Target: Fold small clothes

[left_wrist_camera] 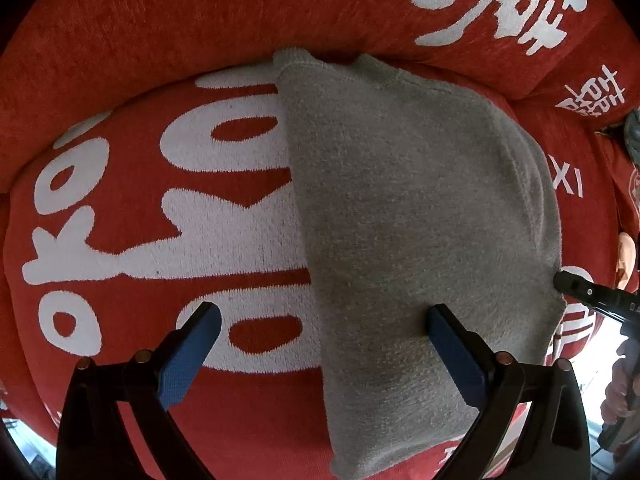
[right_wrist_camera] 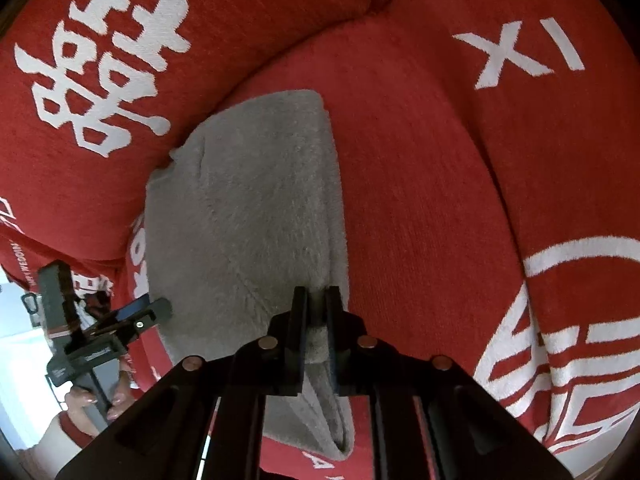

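On a red cover [left_wrist_camera: 120, 60] printed with large white characters, seen from the left wrist camera, a grey knitted garment [left_wrist_camera: 400, 208] lies flat, folded into a long panel that runs from the crease at the backrest down toward the camera. The left gripper [left_wrist_camera: 324, 320] hangs above it with its jaws spread wide and nothing between them: one blue-padded finger [left_wrist_camera: 192, 356] stands over the bare red cover, the other [left_wrist_camera: 456, 352] over the grey cloth, and the garment's straight left edge passes between the two. Whether the finger touches the cloth I cannot tell. At the right edge of this view the black tip of the right gripper [left_wrist_camera: 568, 282] meets the garment's right border, with part of a hand [left_wrist_camera: 622, 384] behind it.

In the right wrist view the same grey garment [right_wrist_camera: 248, 208] lies on the red cover [right_wrist_camera: 420, 200], its far end against the backrest with the white characters. The right gripper [right_wrist_camera: 316, 300] is pinched nearly closed on the near edge of the cloth, a narrow ridge of grey standing up between its two black fingers. To the left, beyond the garment's far side, the left gripper [right_wrist_camera: 148, 310] shows with its blue pad, held by a hand [right_wrist_camera: 96, 404] with a red and white cuff.
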`<state>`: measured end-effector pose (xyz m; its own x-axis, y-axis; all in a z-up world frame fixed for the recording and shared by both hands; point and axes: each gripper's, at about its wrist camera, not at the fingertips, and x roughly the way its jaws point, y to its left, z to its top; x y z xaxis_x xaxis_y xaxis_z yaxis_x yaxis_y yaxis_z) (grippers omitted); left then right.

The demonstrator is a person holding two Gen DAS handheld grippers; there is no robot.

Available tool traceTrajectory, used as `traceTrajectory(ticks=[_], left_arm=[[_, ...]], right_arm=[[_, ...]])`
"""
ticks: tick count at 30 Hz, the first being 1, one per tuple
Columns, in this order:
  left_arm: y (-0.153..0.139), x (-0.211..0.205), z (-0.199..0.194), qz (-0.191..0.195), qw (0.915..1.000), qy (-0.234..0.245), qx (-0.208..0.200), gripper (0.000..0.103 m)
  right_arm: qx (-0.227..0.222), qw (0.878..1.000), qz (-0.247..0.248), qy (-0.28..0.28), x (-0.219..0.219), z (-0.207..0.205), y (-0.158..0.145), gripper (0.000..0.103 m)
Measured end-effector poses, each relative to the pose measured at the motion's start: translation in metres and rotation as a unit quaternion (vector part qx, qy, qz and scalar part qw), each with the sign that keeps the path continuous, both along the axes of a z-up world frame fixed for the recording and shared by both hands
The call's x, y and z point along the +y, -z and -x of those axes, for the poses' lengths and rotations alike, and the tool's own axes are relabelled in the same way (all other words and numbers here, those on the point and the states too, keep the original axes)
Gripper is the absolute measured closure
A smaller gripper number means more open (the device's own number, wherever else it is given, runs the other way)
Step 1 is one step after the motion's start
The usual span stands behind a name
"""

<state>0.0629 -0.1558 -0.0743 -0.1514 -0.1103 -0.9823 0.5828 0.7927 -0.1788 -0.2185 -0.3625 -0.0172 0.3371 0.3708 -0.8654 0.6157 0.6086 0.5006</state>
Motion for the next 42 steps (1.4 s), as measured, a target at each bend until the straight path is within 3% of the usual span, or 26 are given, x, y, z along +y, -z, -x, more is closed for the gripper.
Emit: traceTrajectory(ticks=[6,13,18,20,25,29,32,42], left_arm=[[-0.001,0.001,0.001,-0.003,1.0,0.006,-0.003,0.0],[0.0,-0.002,0.003,-0.007,0.9999,0.009,-0.002,0.0],[0.003,-0.008,0.005,-0.008,0.9999,0.011,-0.001,0.0],[0.004,-0.01,0.005,-0.007,0.9999,0.011,0.001,0.0],[0.009,-0.011,0.0,0.038,0.9982,0.0,0.047,0.0],[0.021,-0.013,-0.003,0.083,0.9905,-0.007,0.109,0.0],[0.026,-0.022,-0.003,0.101,0.9876,0.007,0.12,0.0],[0.04,-0.04,-0.004,0.102,0.9868,0.005,0.126,0.0]], right_arm=[[-0.003,1.0,-0.004,0.01,-0.008,0.01,-0.002,0.089],[-0.006,0.999,-0.013,0.028,-0.019,0.02,-0.003,0.065],[-0.018,0.999,-0.023,0.038,-0.025,0.024,-0.003,0.062],[-0.031,0.998,-0.034,0.046,-0.028,0.024,-0.003,0.056],[-0.064,0.995,-0.07,0.024,-0.032,0.025,-0.002,0.039],[-0.063,0.992,-0.105,-0.007,-0.032,0.015,0.014,0.039],[-0.068,0.989,-0.126,-0.025,-0.032,0.008,0.025,0.039],[-0.092,0.978,-0.178,-0.061,-0.024,-0.023,0.047,0.037]])
